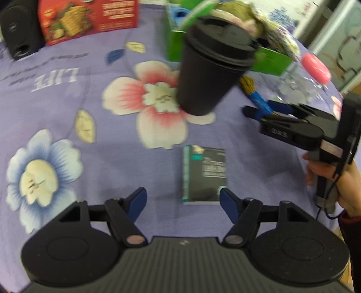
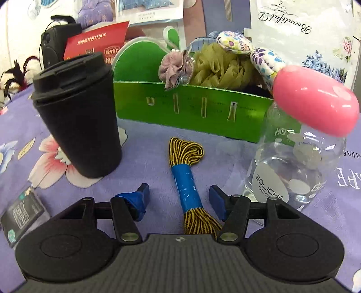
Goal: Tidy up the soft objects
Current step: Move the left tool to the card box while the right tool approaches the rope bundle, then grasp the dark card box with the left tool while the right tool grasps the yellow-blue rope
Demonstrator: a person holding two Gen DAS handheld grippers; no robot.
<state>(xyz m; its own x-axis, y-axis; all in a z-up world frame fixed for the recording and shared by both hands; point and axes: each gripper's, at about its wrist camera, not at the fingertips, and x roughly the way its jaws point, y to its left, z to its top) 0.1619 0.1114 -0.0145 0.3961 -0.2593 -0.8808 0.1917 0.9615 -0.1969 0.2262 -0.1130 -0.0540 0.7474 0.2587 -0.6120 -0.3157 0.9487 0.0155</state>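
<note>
A yellow-and-black shoelace bundle with a blue band lies on the purple flowered cloth, between the open fingers of my right gripper. It also shows in the left wrist view, with the right gripper around it. A green box behind it holds a mauve bow, a green bath pouf and flowered pads. My left gripper is open and empty, low over the cloth near a small dark box.
A black lidded cup stands left of the laces. A clear bottle with a pink cap stands right of them. A red carton and a black speaker stand at the back.
</note>
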